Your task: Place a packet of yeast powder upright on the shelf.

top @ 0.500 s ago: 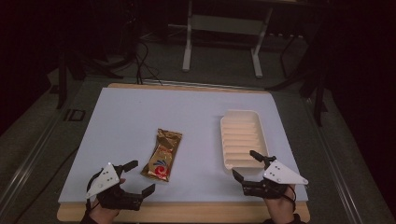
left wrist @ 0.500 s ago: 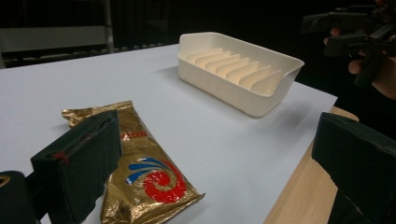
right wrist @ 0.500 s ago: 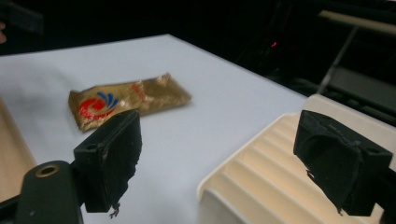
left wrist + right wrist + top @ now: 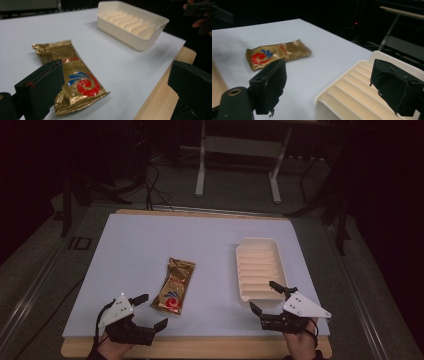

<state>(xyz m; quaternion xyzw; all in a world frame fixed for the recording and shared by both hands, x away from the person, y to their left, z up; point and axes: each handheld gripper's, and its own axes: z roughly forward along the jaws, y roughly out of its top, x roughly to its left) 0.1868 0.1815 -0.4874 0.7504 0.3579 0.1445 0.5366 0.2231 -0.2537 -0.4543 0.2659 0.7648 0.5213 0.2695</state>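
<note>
Covering most of a wooden table (image 4: 200, 347), a pale blue-white sheet (image 4: 200, 245) forms the work surface in a dark room, where grey carpet and the white legs of a second table (image 4: 237, 165) show beyond the far edge. One gold snack packet (image 4: 173, 286) lies flat near the middle of the sheet, its red and blue swirl toward the near edge. One cream ribbed tray (image 4: 259, 267) sits to its right, well apart from it. Two grippers rest at the near edge: the left gripper (image 4: 151, 311), jaws spread wide and holding nothing, just beside the packet's near end; the right gripper (image 4: 265, 296), jaws likewise apart and empty, at the tray's near end.
</note>
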